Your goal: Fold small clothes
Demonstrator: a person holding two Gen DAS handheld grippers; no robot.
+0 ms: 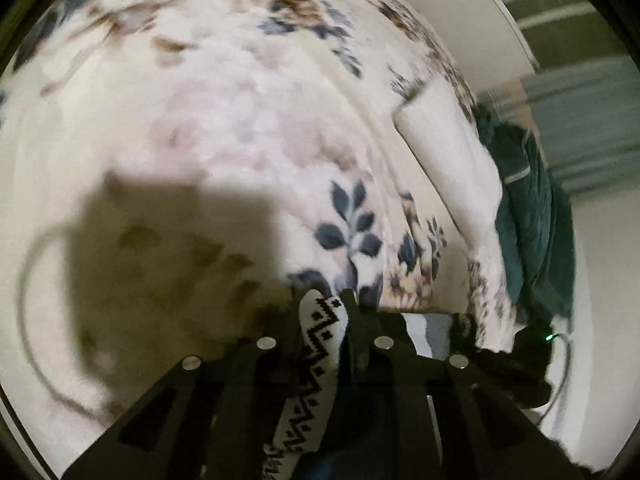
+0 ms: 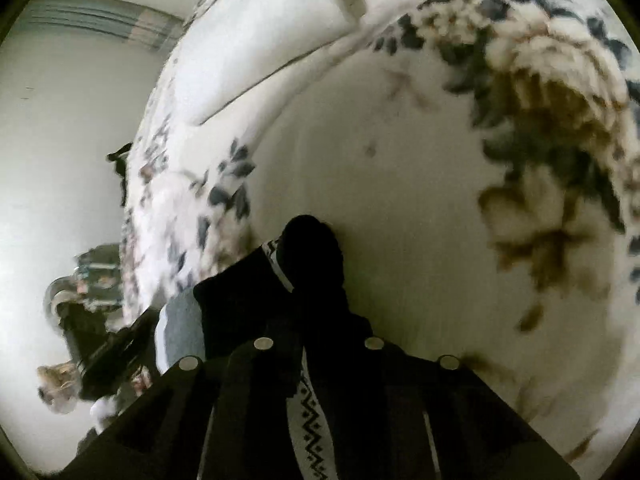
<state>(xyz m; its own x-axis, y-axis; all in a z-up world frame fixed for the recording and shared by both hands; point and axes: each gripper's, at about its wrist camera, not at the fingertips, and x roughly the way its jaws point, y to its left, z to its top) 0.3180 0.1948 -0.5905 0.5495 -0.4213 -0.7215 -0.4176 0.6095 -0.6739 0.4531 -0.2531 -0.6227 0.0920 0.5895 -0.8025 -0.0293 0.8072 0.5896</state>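
A small white garment with a black zigzag pattern [image 1: 320,332] runs up between the fingers of my left gripper [image 1: 326,300], which is shut on it over the floral bedspread [image 1: 240,120]. In the right wrist view the same patterned cloth [image 2: 308,412] passes between the fingers of my right gripper [image 2: 316,272], shut on its black end [image 2: 312,248], which bulges past the fingertips. A grey and black folded part [image 2: 188,328] hangs to the left of that gripper.
A white pillow [image 1: 448,152] lies at the bed's right side, with dark green cloth [image 1: 528,216] beyond the edge. In the right wrist view the pillow [image 2: 260,40] sits top left, and clutter on the floor [image 2: 92,320] lies left of the bed.
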